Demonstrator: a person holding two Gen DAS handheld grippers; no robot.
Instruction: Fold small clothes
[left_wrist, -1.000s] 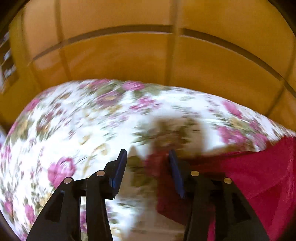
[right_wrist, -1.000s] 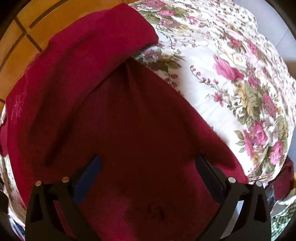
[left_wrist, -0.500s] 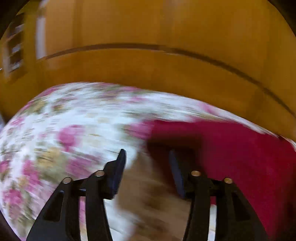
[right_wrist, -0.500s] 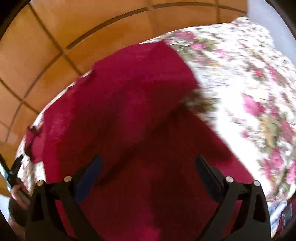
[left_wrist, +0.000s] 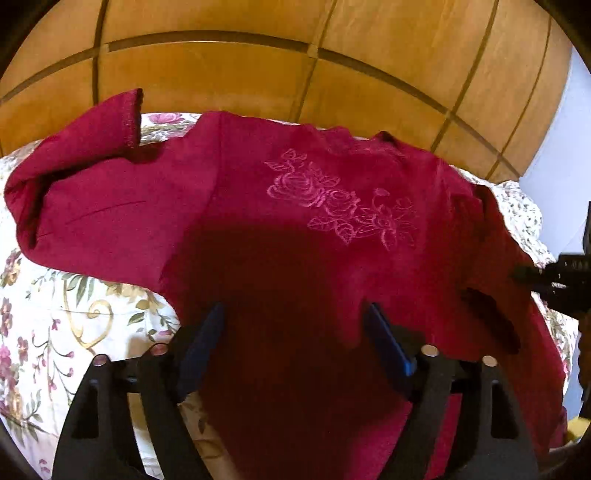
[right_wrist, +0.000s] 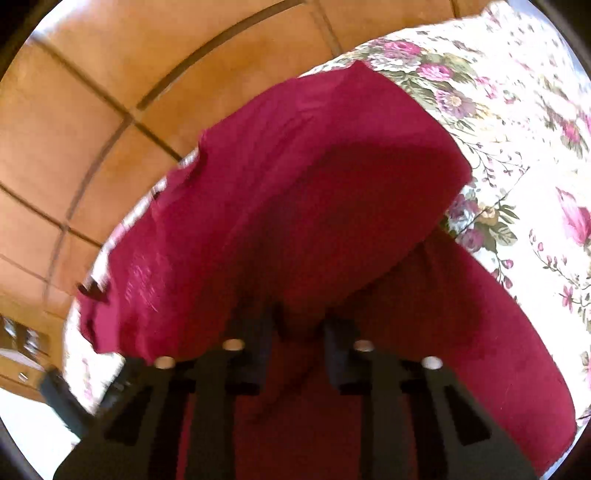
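A dark red shirt (left_wrist: 258, 206) with a pink rose print (left_wrist: 343, 203) lies spread on a flowered bedspread (left_wrist: 55, 314), one sleeve (left_wrist: 96, 133) folded up at the far left. My left gripper (left_wrist: 295, 321) hovers over the shirt's near part, its jaws opening, nothing pinched between them. In the right wrist view the same red shirt (right_wrist: 314, 177) bulges upward, and my right gripper (right_wrist: 301, 325) is shut on a pinch of its cloth. The right gripper (left_wrist: 561, 280) also shows at the right edge of the left wrist view.
The flowered bedspread (right_wrist: 517, 129) covers the surface right of the shirt. Beyond the bed's far edge runs a floor of orange tiles (left_wrist: 258, 74). A pale wall (left_wrist: 565, 166) stands at the far right. Blurred objects (right_wrist: 22, 350) lie at the lower left.
The left gripper swept sideways from the bare bedspread over the shirt, and its jaws spread wider. The right gripper's jaws went from wide open to shut on the cloth, which now rises.
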